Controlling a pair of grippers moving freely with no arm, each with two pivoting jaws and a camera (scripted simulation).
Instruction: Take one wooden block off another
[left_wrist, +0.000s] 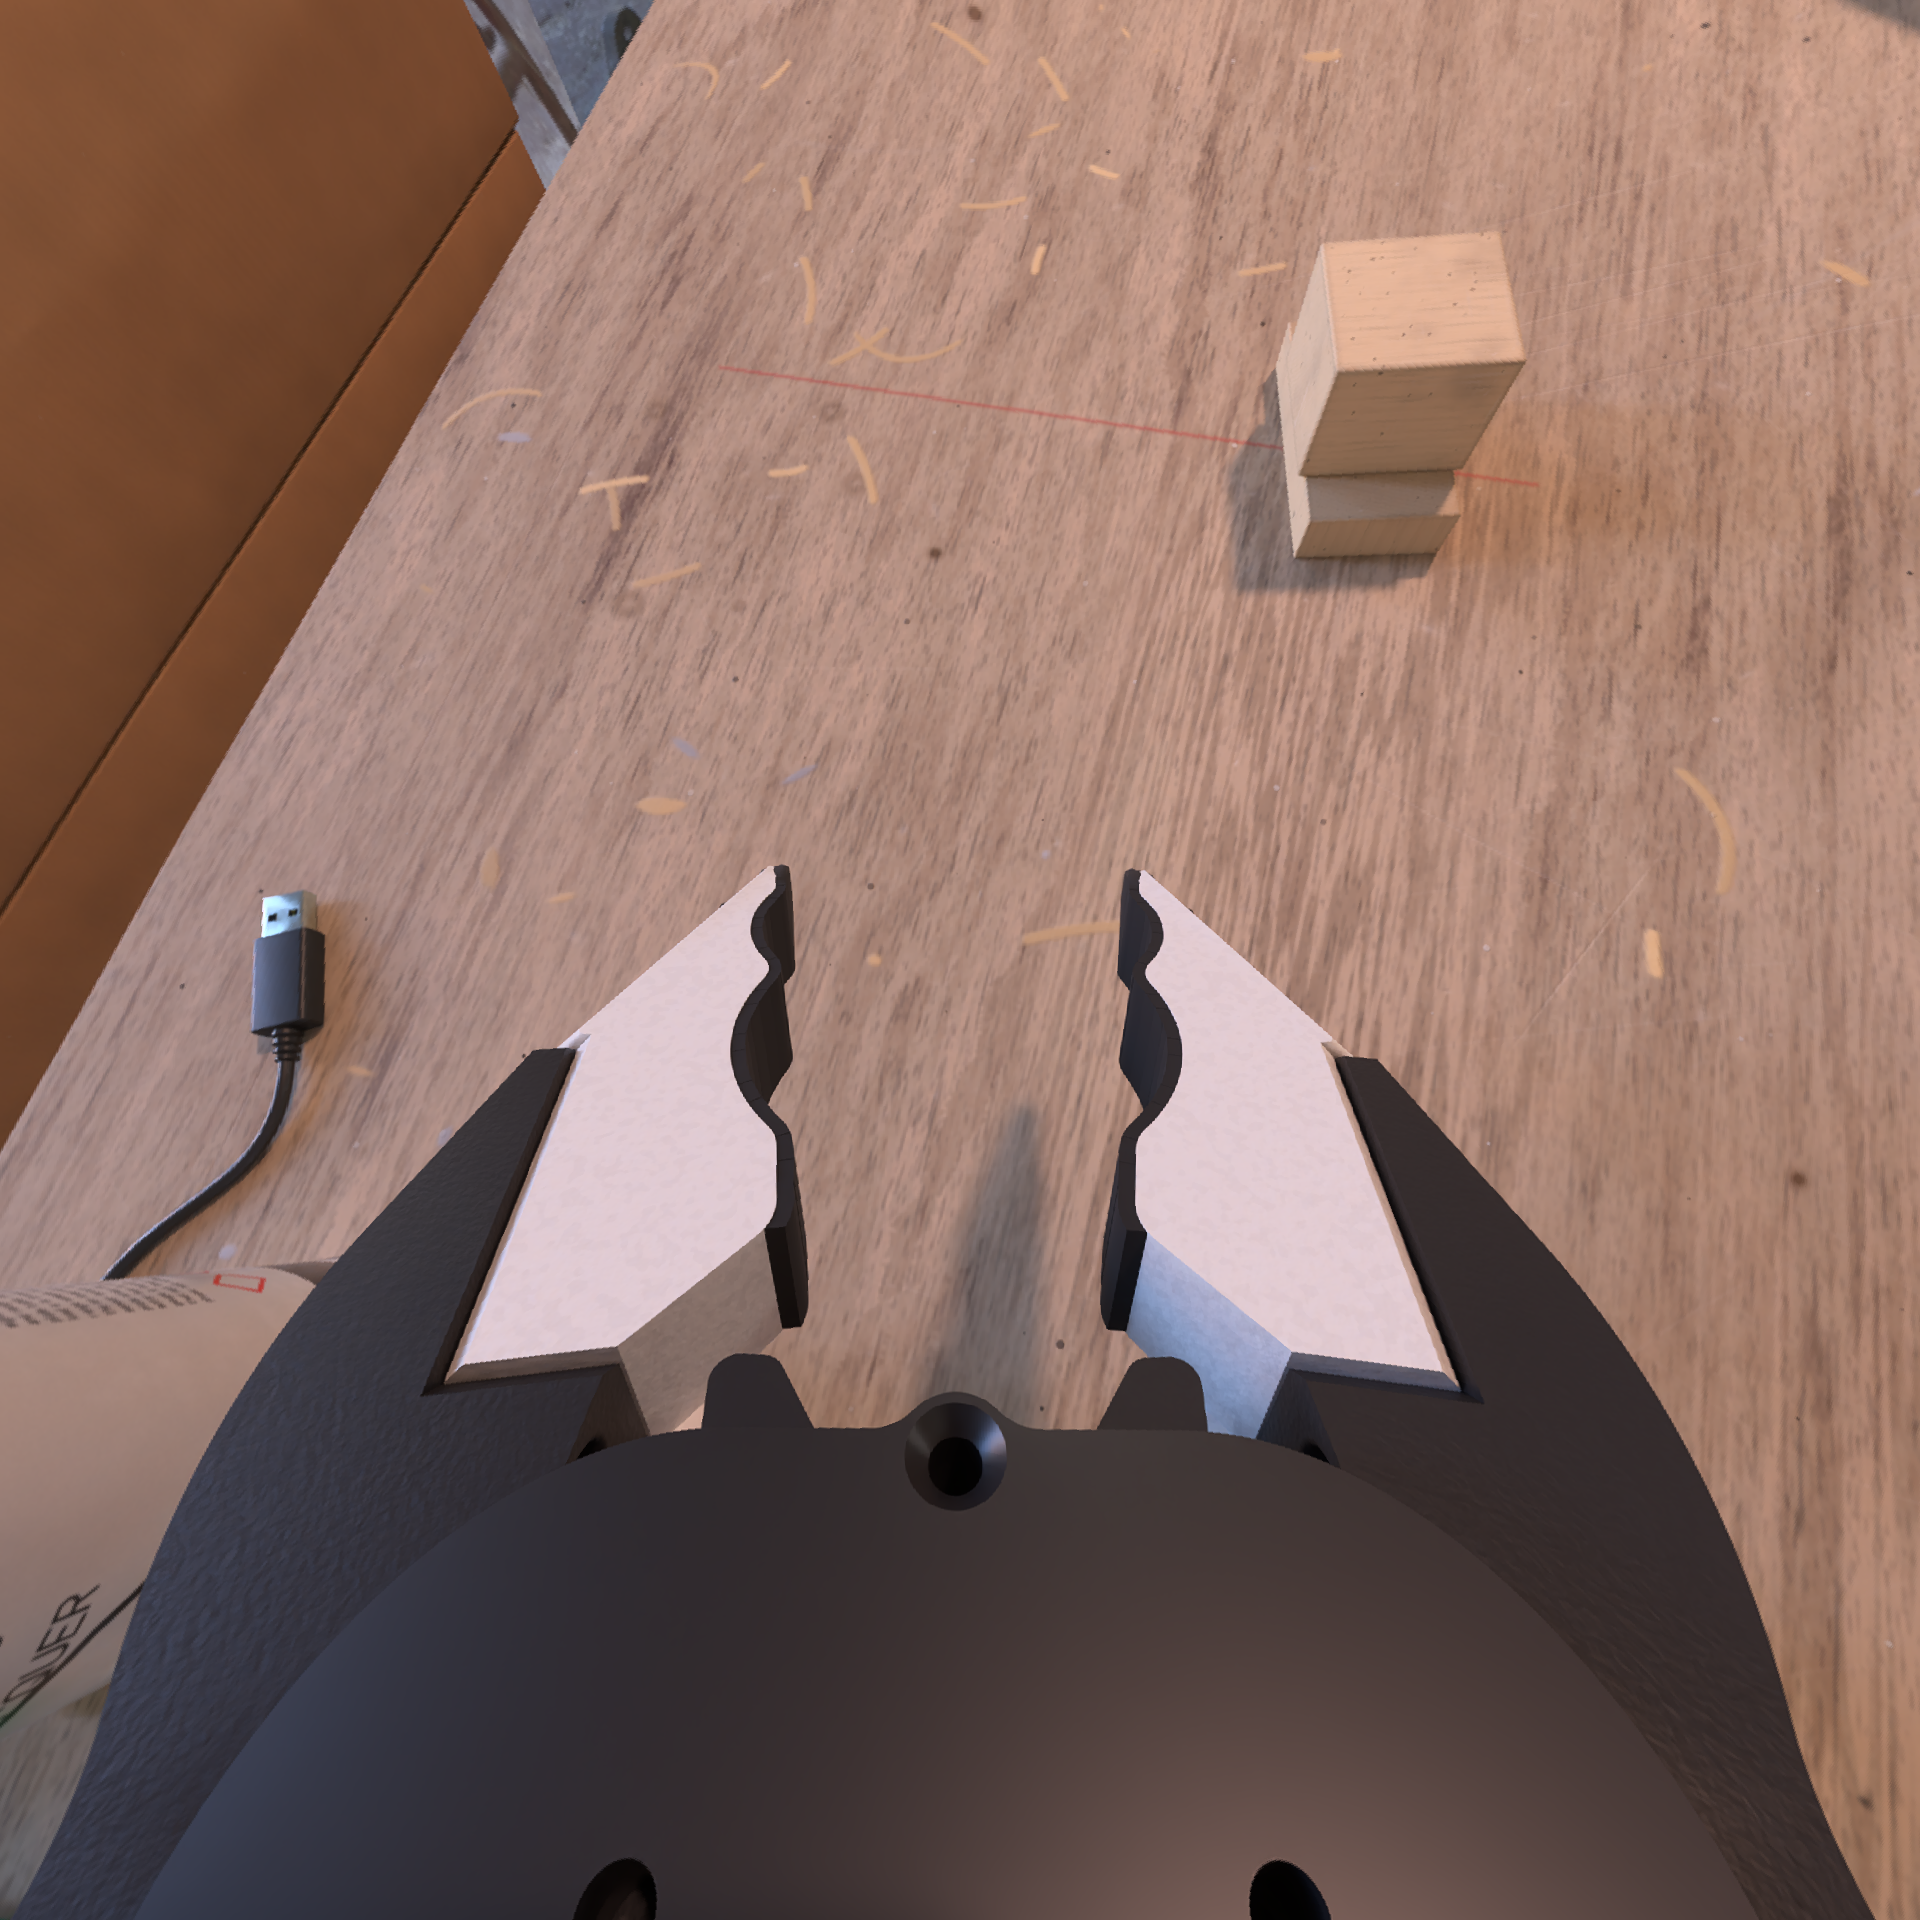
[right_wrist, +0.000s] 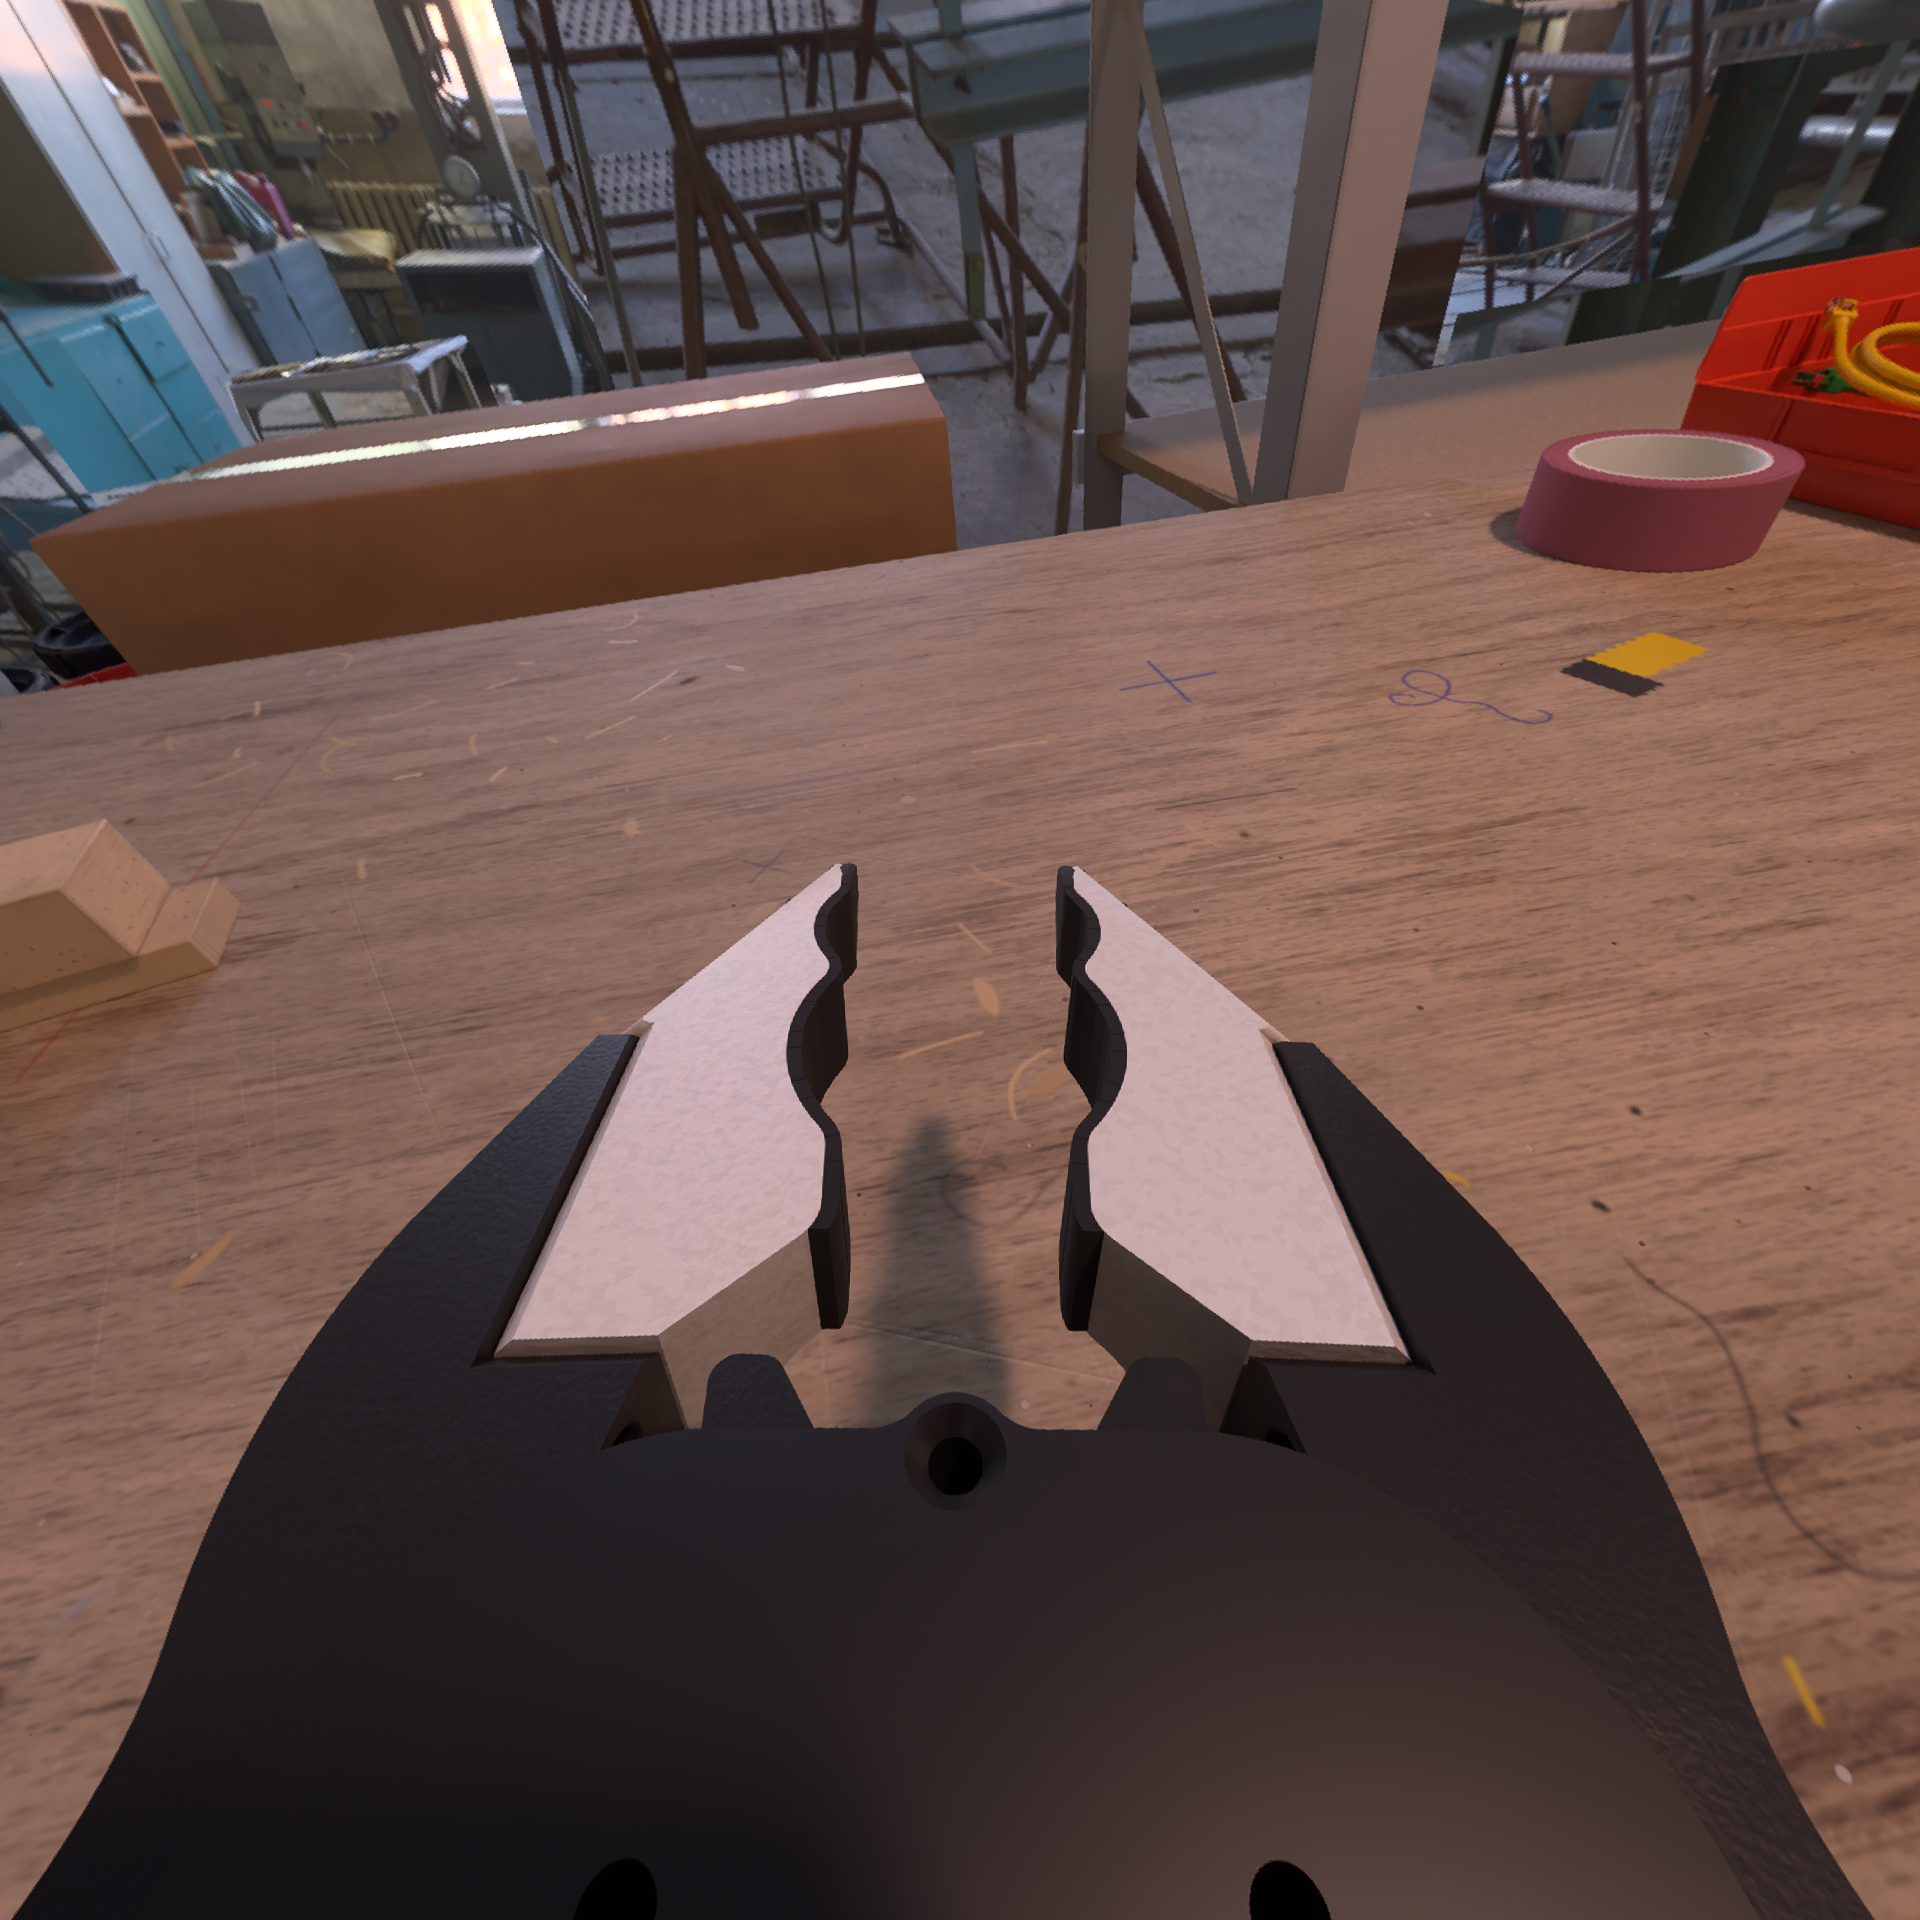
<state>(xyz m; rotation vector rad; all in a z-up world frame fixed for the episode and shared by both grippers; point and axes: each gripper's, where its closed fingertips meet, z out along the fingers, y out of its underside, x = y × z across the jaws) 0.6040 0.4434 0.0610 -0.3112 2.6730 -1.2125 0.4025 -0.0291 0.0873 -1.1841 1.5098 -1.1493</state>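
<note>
A pale wooden block (left_wrist: 1403, 348) sits on top of a second pale wooden block (left_wrist: 1371, 520) on the wooden table, at the upper right of the left wrist view. The upper block overhangs the lower one. My left gripper (left_wrist: 956, 878) is open and empty, above the table, nearer than the stack and to its left. In the right wrist view the same stack is at the left edge, upper block (right_wrist: 62, 914) on lower block (right_wrist: 192, 930). My right gripper (right_wrist: 956, 873) is open and empty, low over the table, to the right of the stack.
A brown cardboard box (left_wrist: 208, 364) stands along the table's left edge, also in the right wrist view (right_wrist: 520, 509). A black USB cable (left_wrist: 286, 966) and a paper-wrapped item (left_wrist: 94, 1455) lie near left. A maroon tape roll (right_wrist: 1657, 509) and a red tray (right_wrist: 1829, 384) are far right.
</note>
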